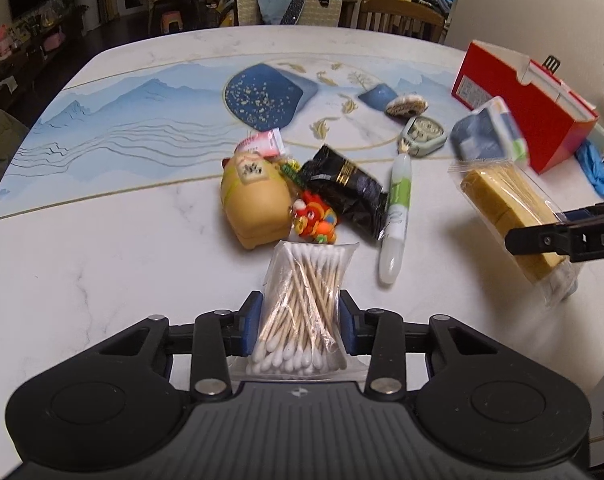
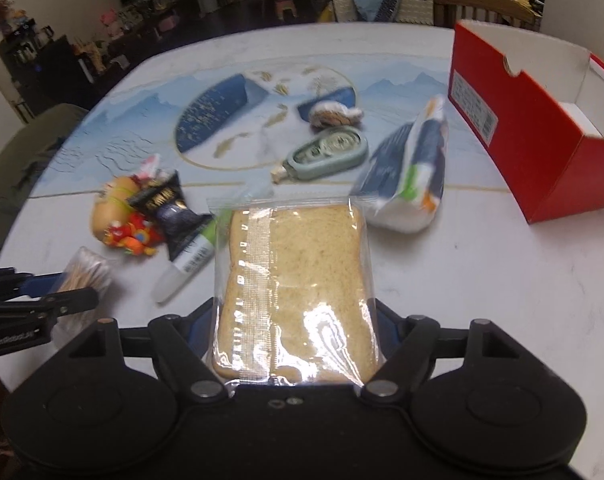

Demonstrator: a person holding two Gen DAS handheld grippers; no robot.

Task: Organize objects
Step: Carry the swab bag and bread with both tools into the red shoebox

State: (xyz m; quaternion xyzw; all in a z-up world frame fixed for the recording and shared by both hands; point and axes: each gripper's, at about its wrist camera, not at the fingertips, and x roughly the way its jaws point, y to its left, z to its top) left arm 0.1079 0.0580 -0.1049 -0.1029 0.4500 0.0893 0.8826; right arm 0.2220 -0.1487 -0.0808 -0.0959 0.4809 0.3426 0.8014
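Indoors, marble table (image 1: 101, 264), cluttered living room

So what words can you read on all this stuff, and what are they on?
"DA", cut off at the picture's edge: on the right gripper.
"GenRobot.AI", small: on the left gripper.
One Chinese character on the yellow pig toy: too blurred to read.
Gold print on the black packet: too blurred.
White label on the red box: too small.
Print on the green and white tube: too small.
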